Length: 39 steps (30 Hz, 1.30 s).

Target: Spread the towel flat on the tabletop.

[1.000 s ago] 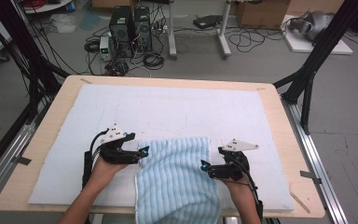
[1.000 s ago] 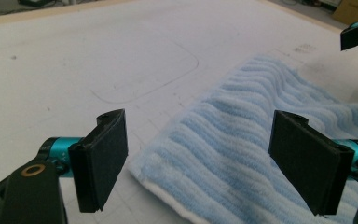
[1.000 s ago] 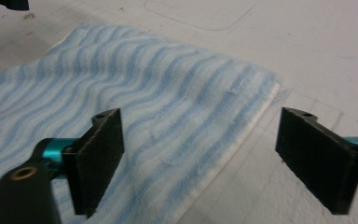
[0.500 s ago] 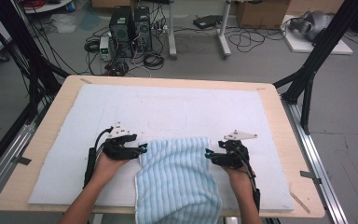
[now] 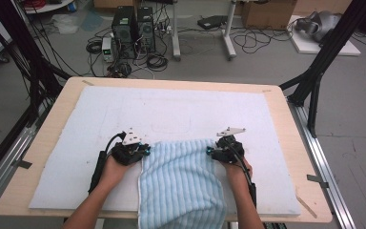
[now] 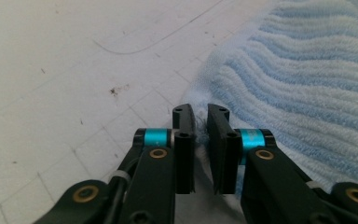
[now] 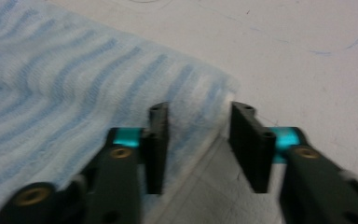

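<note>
Left claw (image 6: pixel 200 126) is clenched on the far left corner of a blue striped towel (image 5: pixel 181 186). Right claw (image 7: pixel 198 135) is released, its jaws straddling the towel's far right corner. That towel lies at the counter's (image 5: pixel 286 114) near edge, draping over it.

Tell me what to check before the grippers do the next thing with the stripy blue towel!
1. Left gripper pinching its towel corner: ok, jaws nearly shut with blue fabric between them.
2. Right gripper gripping its corner: not ok, jaws open around the corner.
3. Towel lying flat between the grippers: ok, only soft ripples.
4. Whole towel on the white mat: not ok, its near end hangs off the table's front edge.
5. Room on the mat beyond the towel: ok, bare.
6. Cables clear of the towel: ok in the high view.
</note>
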### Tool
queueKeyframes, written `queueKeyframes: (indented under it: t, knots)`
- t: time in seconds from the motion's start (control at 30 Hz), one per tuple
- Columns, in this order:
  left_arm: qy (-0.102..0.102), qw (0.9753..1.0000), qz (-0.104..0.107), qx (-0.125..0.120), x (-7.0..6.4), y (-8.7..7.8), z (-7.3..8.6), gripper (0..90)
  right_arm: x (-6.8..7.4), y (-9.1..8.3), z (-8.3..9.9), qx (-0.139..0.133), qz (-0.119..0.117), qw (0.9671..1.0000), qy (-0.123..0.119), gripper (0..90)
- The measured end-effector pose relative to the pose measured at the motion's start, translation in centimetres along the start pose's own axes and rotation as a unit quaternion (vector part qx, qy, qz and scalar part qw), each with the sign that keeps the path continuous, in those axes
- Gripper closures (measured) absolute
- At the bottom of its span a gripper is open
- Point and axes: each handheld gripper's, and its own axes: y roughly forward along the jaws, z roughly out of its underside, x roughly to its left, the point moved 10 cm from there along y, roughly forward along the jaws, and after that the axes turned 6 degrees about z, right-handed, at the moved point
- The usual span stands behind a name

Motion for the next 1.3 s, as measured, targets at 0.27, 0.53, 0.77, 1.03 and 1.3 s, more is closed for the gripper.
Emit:
queueKeyframes:
  t: [0.27, 0.53, 0.77, 1.03, 1.3]
  knots:
    - [-0.045, 0.9982, -0.037, -0.012, 3.5, 1.0, -2.5, 83.3, 0.0, 0.6, -1.2, -0.002, 0.012, 0.9999, -0.008, 87.2]
    - [-0.041, 0.9976, -0.043, -0.035, 6.3, 1.3, -7.0, 83.5, -2.0, 1.2, -4.4, -0.025, 0.026, 0.9993, 0.008, 87.1]
    - [-0.012, 0.998, -0.049, -0.038, 8.3, 2.3, -10.2, 83.3, -4.3, 2.7, -6.7, -0.027, 0.04, 0.9985, 0.026, 86.9]
    - [0.002, 0.9948, -0.081, -0.061, 9.8, 2.8, -12.2, 83.3, -5.9, 3.4, -9.2, -0.059, 0.057, 0.9963, 0.027, 86.9]
    - [-0.035, 0.9922, -0.112, -0.04, 11.0, 3.5, -10.9, 53.6, -6.2, 4.1, -10.3, -0.08, 0.099, 0.9919, 0.011, 76.4]
